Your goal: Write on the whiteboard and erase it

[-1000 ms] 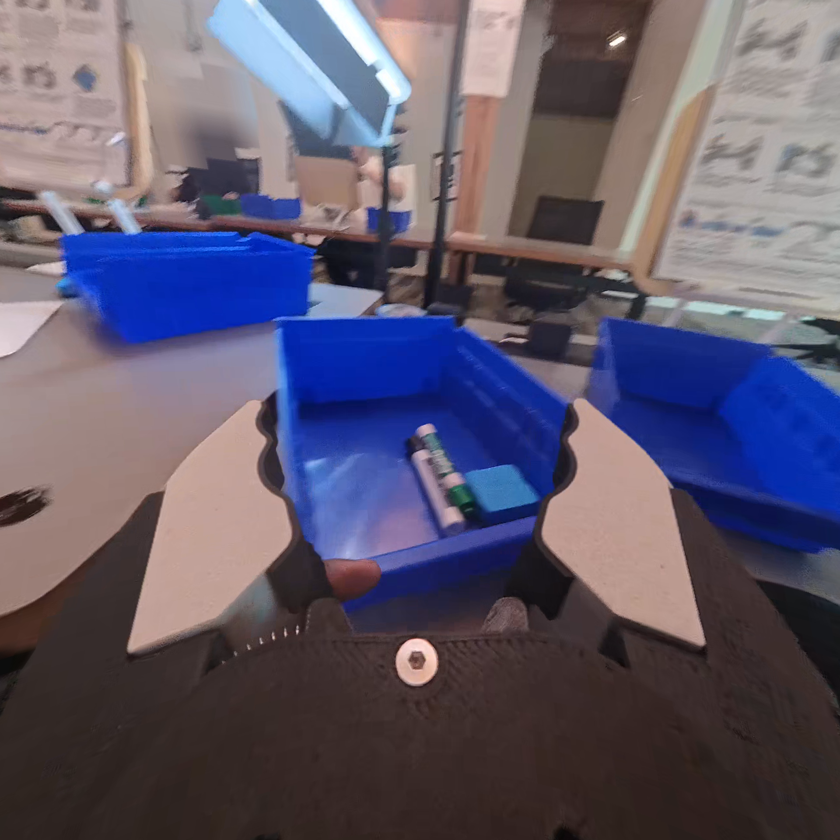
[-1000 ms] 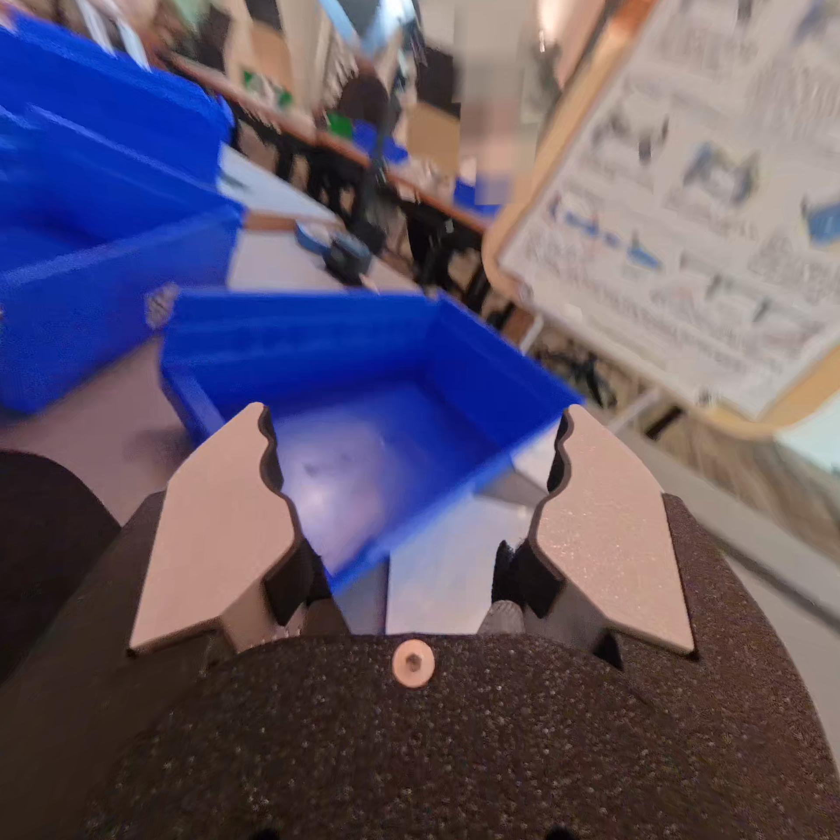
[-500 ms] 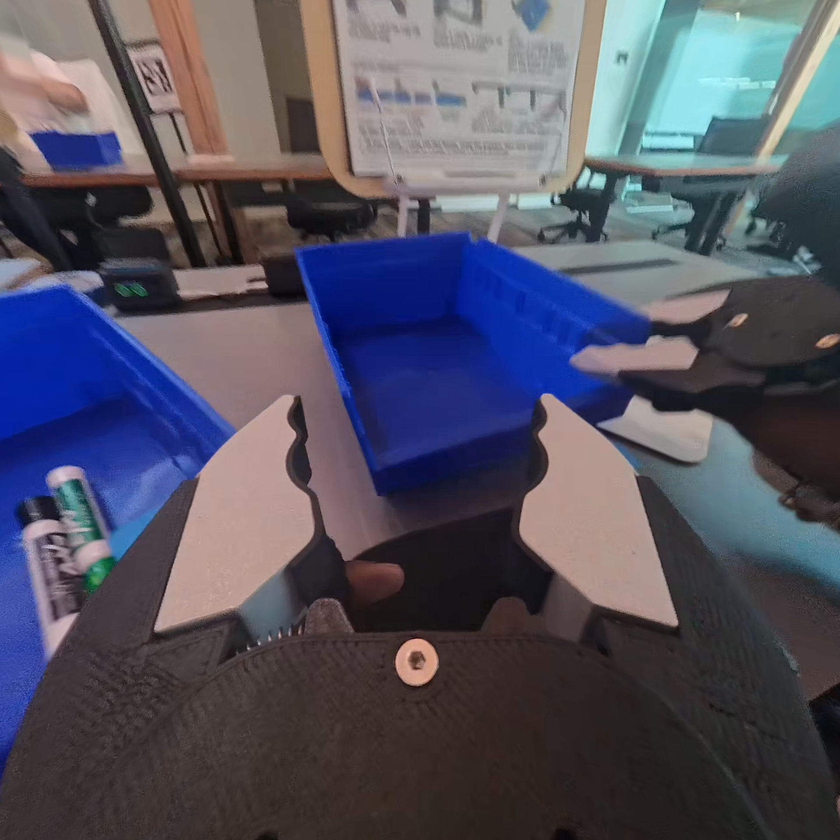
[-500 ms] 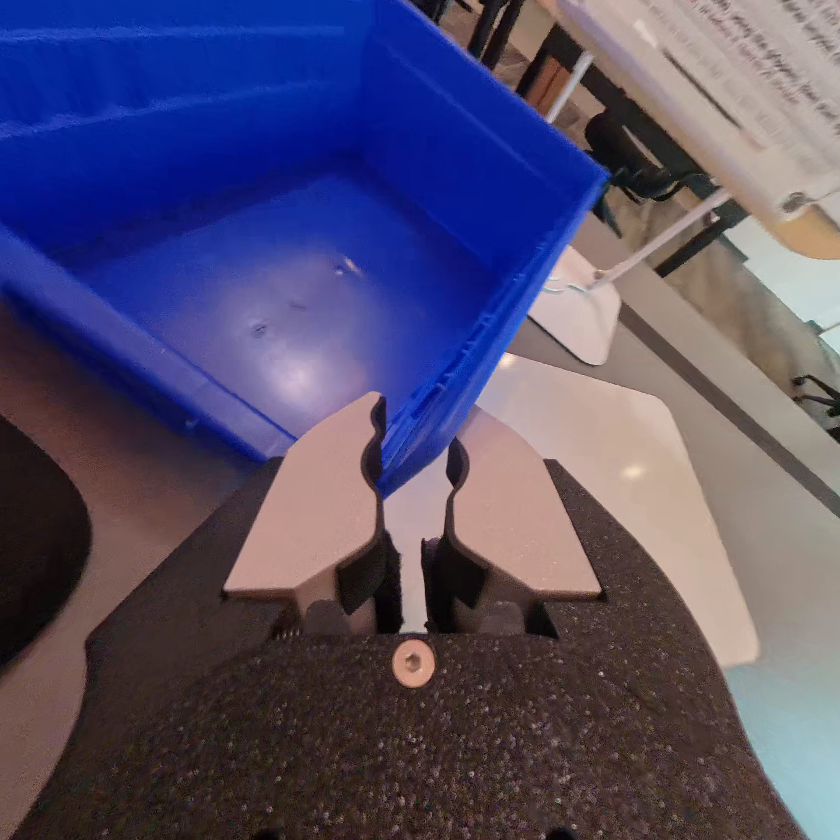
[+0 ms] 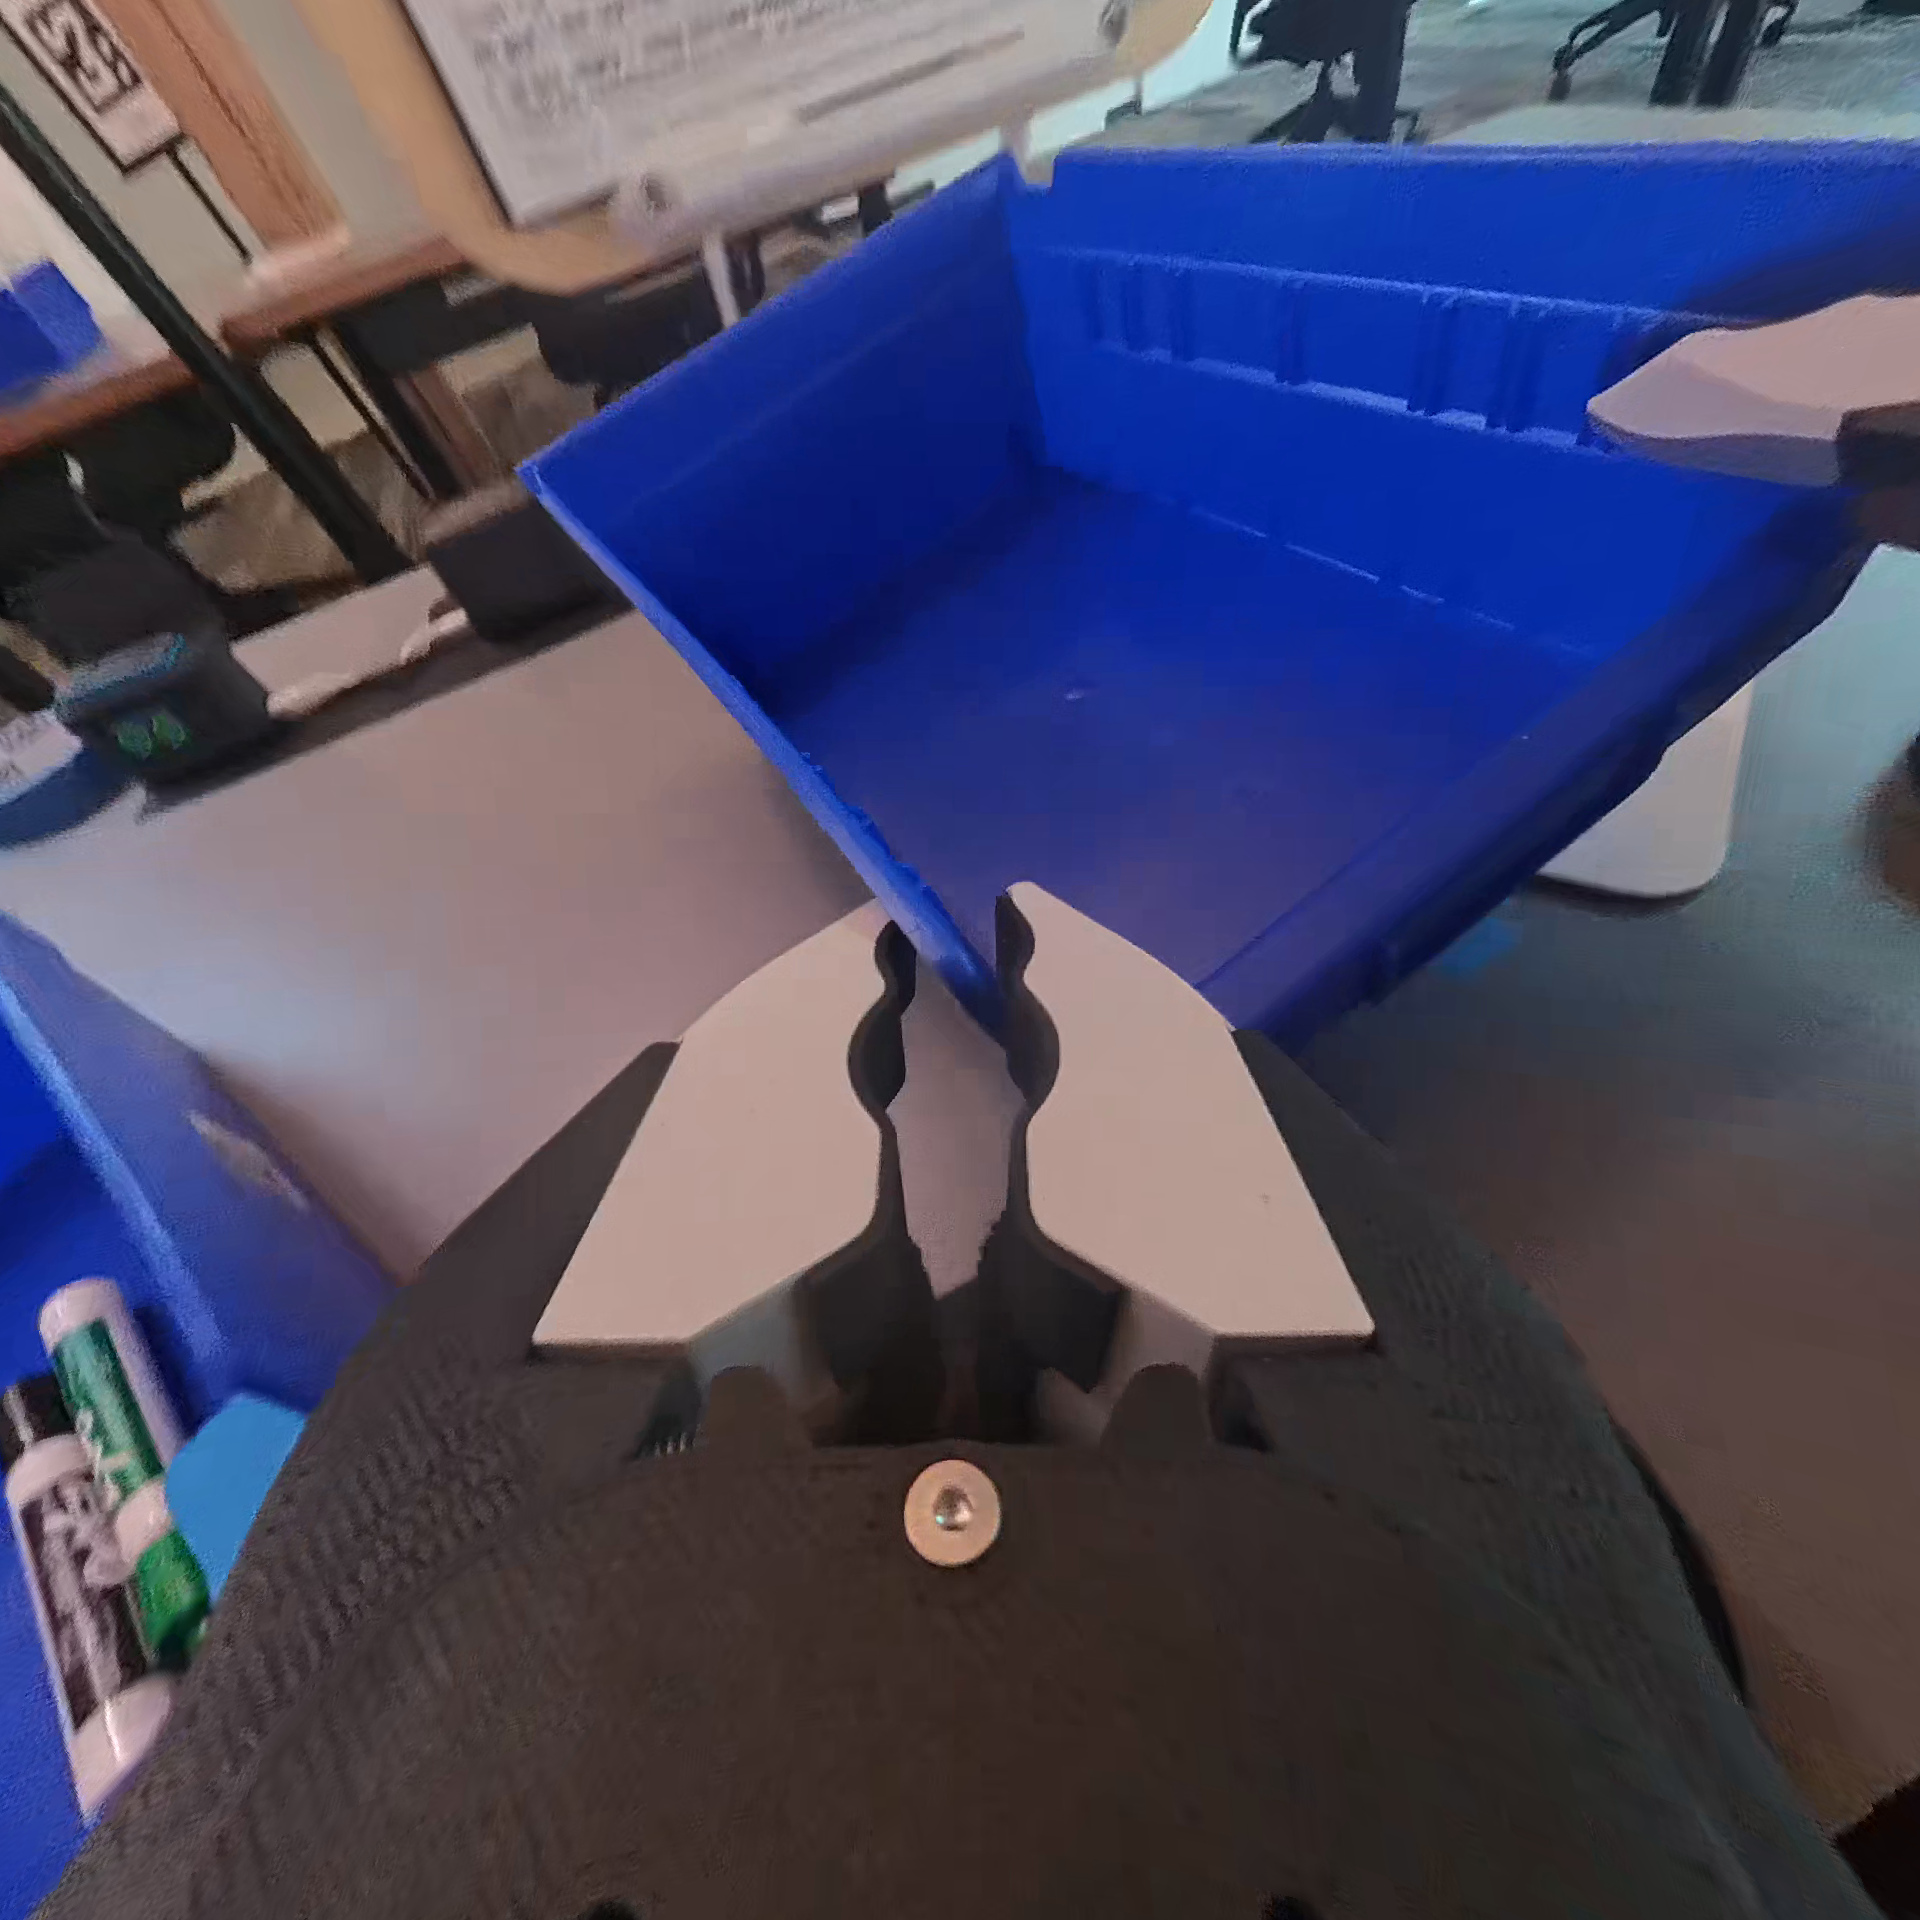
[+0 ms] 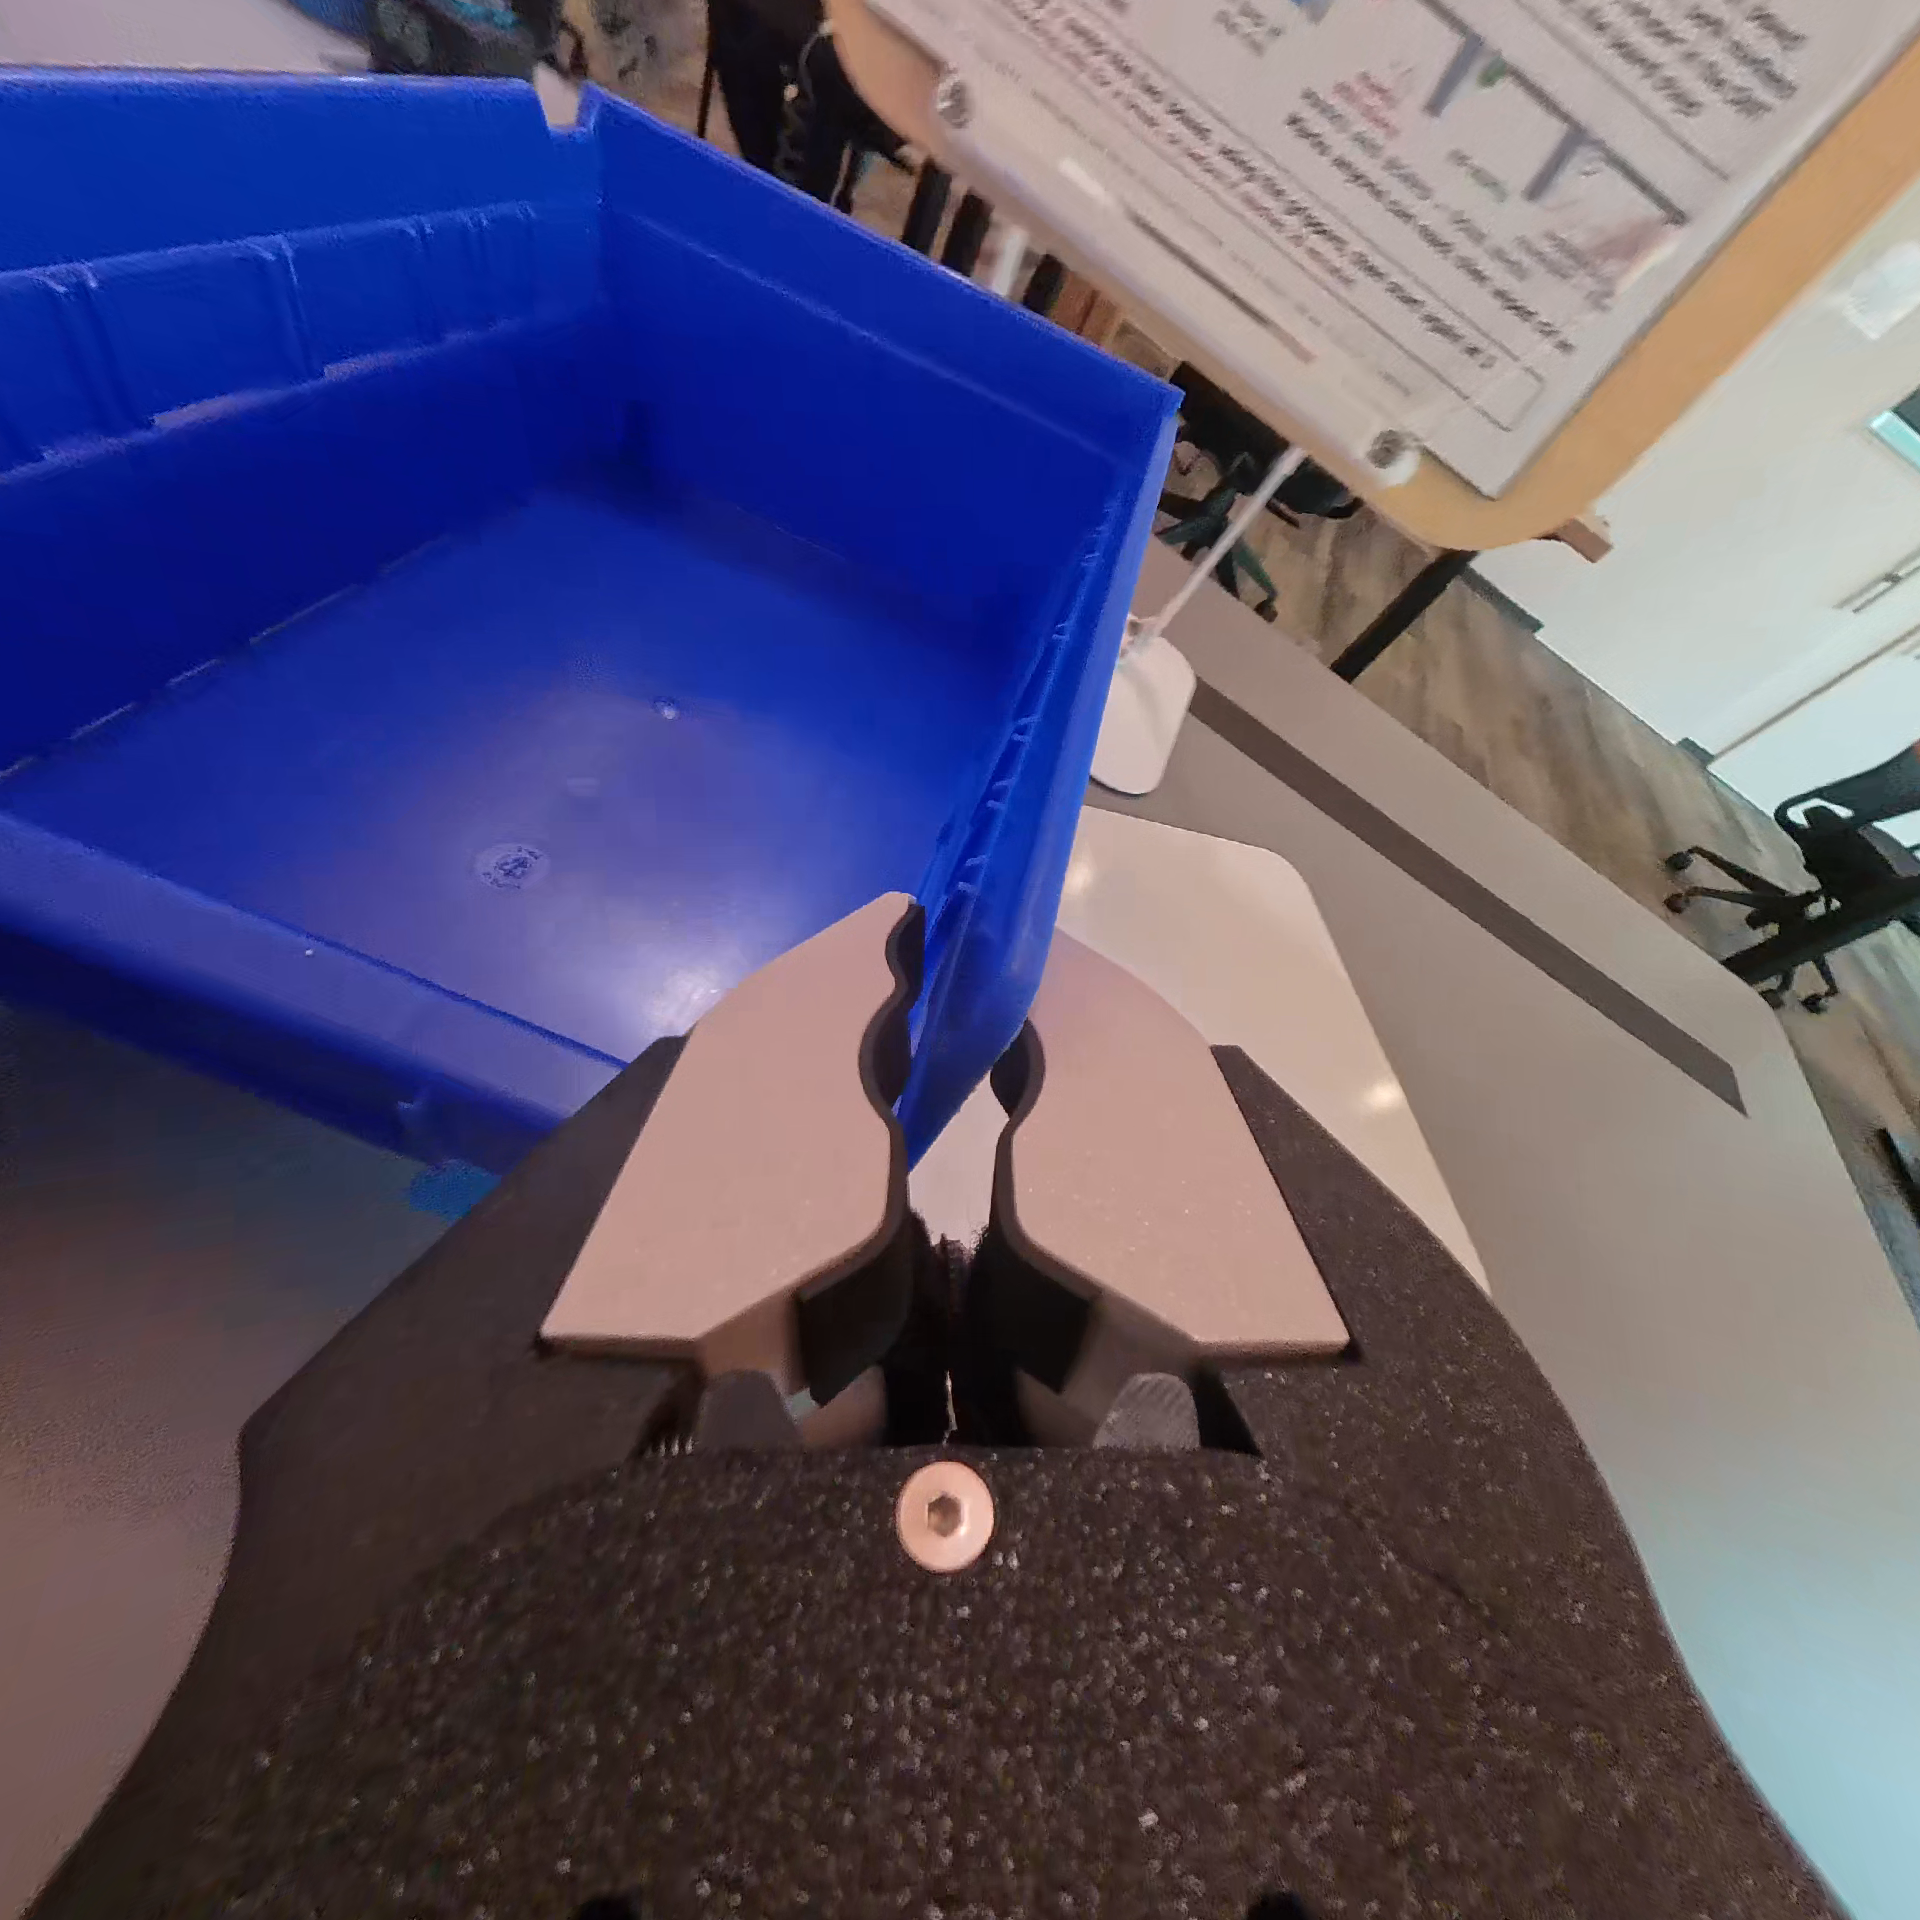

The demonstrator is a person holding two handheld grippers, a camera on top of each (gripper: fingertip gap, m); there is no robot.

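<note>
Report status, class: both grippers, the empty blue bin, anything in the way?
Left gripper shut on blue bin wall. Right gripper shut on opposite wall. Bin empty, tilted. Markers in neighbouring bin, untouched. White board under the right gripper.

The right gripper (image 6: 961,997) pinches the near corner of the blue bin's (image 6: 312,1039) side wall, one finger inside, one outside. A flat white board (image 6: 1247,997) lies on the grey table (image 6: 1621,1195) just beside the bin. A poster stand (image 6: 1403,208) rises behind.

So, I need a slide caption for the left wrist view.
Left gripper clamps the near corner of an empty blue bin, which the right gripper holds at the far side.
</note>
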